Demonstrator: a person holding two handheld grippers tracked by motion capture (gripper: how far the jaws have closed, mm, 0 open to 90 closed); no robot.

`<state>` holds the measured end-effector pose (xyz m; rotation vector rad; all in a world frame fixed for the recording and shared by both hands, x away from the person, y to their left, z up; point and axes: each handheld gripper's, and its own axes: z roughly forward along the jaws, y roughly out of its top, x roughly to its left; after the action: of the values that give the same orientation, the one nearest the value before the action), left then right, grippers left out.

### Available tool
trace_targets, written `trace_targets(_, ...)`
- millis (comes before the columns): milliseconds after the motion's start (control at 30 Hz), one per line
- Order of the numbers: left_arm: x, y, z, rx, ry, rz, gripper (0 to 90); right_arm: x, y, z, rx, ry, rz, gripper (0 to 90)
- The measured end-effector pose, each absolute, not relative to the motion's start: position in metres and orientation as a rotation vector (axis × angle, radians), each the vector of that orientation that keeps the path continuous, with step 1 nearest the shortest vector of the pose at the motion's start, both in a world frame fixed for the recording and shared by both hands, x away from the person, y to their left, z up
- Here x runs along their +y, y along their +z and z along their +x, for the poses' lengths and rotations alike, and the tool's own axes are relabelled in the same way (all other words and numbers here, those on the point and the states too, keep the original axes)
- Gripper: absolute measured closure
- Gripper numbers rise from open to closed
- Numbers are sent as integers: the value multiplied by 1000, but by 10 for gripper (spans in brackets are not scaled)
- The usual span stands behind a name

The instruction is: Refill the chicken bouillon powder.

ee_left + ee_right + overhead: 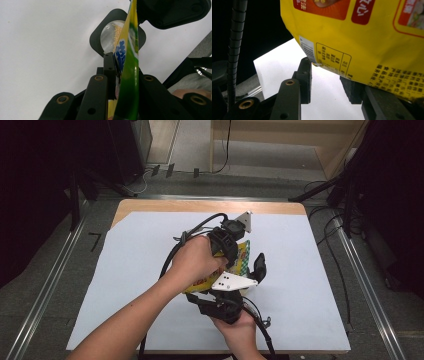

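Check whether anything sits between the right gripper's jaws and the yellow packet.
Nothing visible does. The right gripper is open, and the packet's lower edge hangs just above the gap between its jaws. The left gripper already pinches the packet.

A person's forearms are coming in from the bottom edge and meeting over the middle of the counter (150, 206), whose wooden top is lying under a white sheet (300, 270). The left hand (192, 260) is gripping the left tongs (231, 251), which are pointing away from the person and pressing against a yellow packet (241, 261) with a green chequered edge and red print. The right hand (239, 327) is holding the right tongs (255, 270) just below — their grey plate is lying across the packet's lower part, and one black jaw is standing clear at the packet's right. Black cables are trailing from both tools.
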<state>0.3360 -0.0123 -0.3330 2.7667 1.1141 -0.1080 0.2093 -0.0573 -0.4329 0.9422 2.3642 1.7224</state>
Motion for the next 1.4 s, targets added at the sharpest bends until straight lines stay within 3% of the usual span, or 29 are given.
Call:
trace_targets(667,-14,-330,340,1114,-124,2732,821,-60,-430,210,2339,1763,974,638)
trace_targets(1067,-6,-335,354,1180,-252,2687,840,-60,-428,211,2343,1742,967,636)
trace_targets(1400,-2,-337,360,1214,-285,2668,839,-59,-428,210,2341,1729,966,635)
